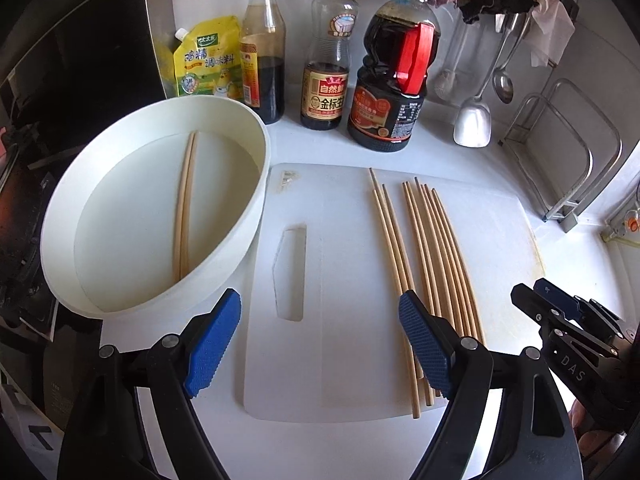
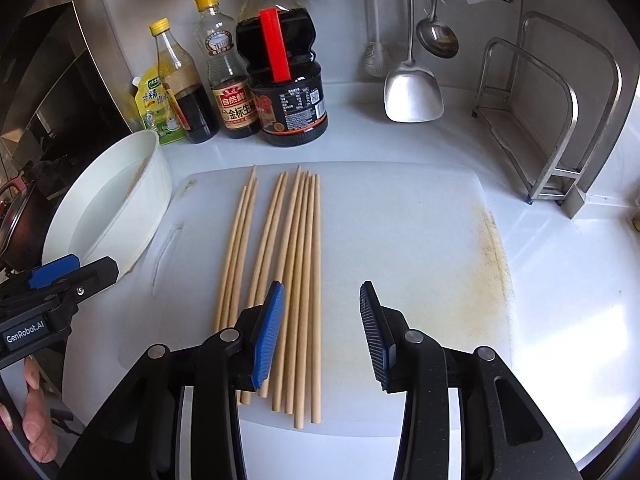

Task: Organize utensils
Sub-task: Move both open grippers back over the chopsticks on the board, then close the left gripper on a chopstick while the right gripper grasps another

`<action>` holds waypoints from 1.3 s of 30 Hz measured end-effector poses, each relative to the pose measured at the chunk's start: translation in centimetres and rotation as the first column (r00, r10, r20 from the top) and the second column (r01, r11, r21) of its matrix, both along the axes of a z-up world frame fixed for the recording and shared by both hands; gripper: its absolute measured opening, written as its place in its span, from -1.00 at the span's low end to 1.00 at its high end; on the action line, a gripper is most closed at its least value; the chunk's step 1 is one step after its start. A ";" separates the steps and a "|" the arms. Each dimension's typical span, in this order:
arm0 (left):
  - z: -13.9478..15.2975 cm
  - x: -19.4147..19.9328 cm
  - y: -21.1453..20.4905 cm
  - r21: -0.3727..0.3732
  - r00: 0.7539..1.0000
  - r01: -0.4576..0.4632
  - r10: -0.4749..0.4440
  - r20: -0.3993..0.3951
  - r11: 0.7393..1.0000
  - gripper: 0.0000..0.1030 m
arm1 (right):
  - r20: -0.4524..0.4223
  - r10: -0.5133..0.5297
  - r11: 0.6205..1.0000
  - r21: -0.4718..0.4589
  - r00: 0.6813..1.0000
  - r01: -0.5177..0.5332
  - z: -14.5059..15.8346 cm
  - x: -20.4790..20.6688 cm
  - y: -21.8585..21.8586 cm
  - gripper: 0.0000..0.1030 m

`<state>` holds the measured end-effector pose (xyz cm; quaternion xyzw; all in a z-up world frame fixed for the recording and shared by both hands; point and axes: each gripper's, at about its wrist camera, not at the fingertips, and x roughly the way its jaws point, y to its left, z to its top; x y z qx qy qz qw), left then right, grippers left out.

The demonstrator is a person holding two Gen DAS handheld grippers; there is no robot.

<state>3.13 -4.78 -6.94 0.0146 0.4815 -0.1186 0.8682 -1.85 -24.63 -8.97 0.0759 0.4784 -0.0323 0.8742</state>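
Observation:
Several wooden chopsticks (image 1: 432, 256) lie side by side on a white cutting board (image 1: 340, 280); they also show in the right wrist view (image 2: 288, 272) on the board (image 2: 420, 240). A white round bowl (image 1: 256, 160) at the left holds two chopsticks (image 1: 185, 204); the bowl shows at the left of the right wrist view (image 2: 160, 184). My left gripper (image 1: 320, 336) is open and empty above the board's near edge, between bowl and chopsticks. My right gripper (image 2: 322, 332) is open and empty, just right of the chopsticks' near ends. It also shows at the right of the left wrist view (image 1: 536, 300).
Three sauce bottles (image 1: 376, 68) and a yellow seasoning pouch (image 1: 208, 60) stand along the back wall. A metal spatula (image 2: 412, 88) and ladle (image 2: 436, 36) hang at the back. A steel rack (image 2: 560, 128) stands at the right. A stove area is at the far left.

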 end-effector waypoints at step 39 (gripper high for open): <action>-5.1 1.1 -3.3 0.041 0.999 -0.003 0.005 -0.049 0.999 0.70 | -0.059 0.068 0.993 -0.094 0.996 -0.074 -5.1 3.5 0.2 -0.02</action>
